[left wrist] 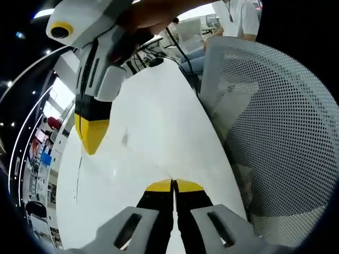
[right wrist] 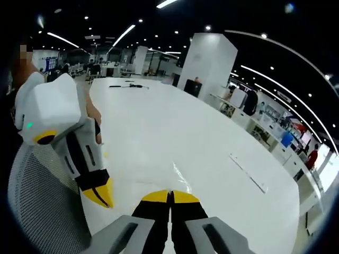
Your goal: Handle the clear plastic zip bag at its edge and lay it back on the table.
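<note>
— Both grippers, how were they?
— My left gripper [left wrist: 174, 183] and right gripper [right wrist: 170, 194] had jaws together, above the white table [right wrist: 212, 137]. The clear zip bag [right wrist: 183, 177] lay there, just beyond my right jaws.

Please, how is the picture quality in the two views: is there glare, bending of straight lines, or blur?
Left gripper view: the white table is washed out by bright light, and the mesh chair bulges from fisheye bending. Right gripper view: ceiling lights curve into arcs, glare glints on the clear bag, and the far room is soft.
</note>
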`<state>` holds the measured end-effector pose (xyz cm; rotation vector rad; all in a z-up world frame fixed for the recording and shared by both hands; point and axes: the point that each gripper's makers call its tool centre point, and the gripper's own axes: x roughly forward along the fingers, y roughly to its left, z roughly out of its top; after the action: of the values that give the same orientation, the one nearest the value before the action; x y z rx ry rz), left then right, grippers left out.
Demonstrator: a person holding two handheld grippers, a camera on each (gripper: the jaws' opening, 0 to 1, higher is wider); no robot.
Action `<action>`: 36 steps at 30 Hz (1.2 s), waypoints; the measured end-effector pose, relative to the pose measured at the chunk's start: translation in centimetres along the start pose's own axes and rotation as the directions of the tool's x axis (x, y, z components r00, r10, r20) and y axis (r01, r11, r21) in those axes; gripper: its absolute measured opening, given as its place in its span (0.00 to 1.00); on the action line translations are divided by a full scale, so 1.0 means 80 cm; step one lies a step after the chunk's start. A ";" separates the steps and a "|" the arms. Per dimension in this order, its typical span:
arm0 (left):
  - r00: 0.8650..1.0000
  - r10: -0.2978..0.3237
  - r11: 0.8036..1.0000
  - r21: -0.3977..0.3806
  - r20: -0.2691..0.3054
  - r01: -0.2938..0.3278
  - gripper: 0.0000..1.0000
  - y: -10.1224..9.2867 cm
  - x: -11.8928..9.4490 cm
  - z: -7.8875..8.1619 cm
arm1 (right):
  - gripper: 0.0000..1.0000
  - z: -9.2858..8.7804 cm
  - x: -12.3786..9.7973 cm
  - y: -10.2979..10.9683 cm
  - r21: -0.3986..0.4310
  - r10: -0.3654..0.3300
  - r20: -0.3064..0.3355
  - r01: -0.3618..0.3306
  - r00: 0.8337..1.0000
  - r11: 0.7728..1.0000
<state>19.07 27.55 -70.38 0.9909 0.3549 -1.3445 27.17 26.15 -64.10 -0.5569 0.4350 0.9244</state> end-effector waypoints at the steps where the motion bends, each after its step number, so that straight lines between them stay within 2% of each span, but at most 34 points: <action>1: 1.000 0.005 1.000 -0.002 0.000 -0.005 0.00 0.001 -0.001 -0.001 | 0.00 0.001 0.000 -0.001 0.002 -0.003 0.003 0.003 1.000 1.000; 11: 1.000 0.018 0.999 -0.030 0.003 -0.018 0.00 -0.001 -0.004 -0.003 | 0.00 0.004 -0.003 -0.004 -0.003 -0.011 0.007 0.011 1.000 1.000; 15: 0.998 0.052 0.997 -0.058 0.020 -0.051 0.00 0.007 -0.008 -0.006 | 0.00 0.003 -0.002 -0.002 -0.033 -0.013 -0.002 0.013 1.000 0.999; 20: 0.992 0.103 0.991 -0.098 0.066 -0.096 0.00 0.019 -0.020 0.007 | 0.00 -0.002 0.000 0.000 -0.048 -0.012 -0.018 0.011 1.000 0.999; 23: 0.989 0.117 0.987 -0.116 0.087 -0.107 0.03 0.024 -0.026 0.014 | 0.00 -0.005 0.002 0.005 -0.059 -0.007 -0.027 0.005 1.000 0.998; 25: 0.980 0.135 0.980 -0.167 0.143 -0.111 0.03 0.029 -0.033 0.029 | 0.00 -0.007 0.006 0.007 -0.063 -0.001 -0.026 -0.001 1.000 0.998; 26: 0.972 0.147 0.972 -0.208 0.185 -0.107 0.03 0.032 -0.039 0.039 | 0.00 -0.007 0.006 0.008 -0.059 0.002 -0.027 -0.004 1.000 0.998; 28: 0.961 0.176 0.963 -0.242 0.212 -0.123 0.05 0.040 -0.049 0.048 | 0.00 -0.010 0.011 0.010 -0.062 0.005 -0.032 -0.007 0.999 0.998; 30: 0.962 0.179 0.962 -0.241 0.207 -0.127 0.06 0.041 -0.054 0.050 | 0.00 -0.013 0.013 0.012 -0.063 0.011 -0.038 -0.013 0.999 0.998; 32: 0.956 0.198 0.950 -0.282 0.216 -0.133 0.08 0.045 -0.061 0.054 | 0.00 -0.013 0.013 0.014 -0.067 0.014 -0.041 -0.017 0.999 0.998; 35: 0.938 0.246 0.917 -0.373 0.243 -0.143 0.11 0.049 -0.077 0.057 | 0.00 -0.019 0.020 0.014 -0.077 0.011 -0.047 -0.015 0.999 0.997; 36: 0.937 0.253 0.909 -0.391 0.242 -0.145 0.12 0.048 -0.080 0.055 | 0.00 -0.020 0.020 0.016 -0.074 0.013 -0.050 -0.017 0.999 0.997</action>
<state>19.65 28.02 -61.74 0.4926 0.2613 -1.1579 26.78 26.74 -66.58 -0.6466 0.4512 0.9458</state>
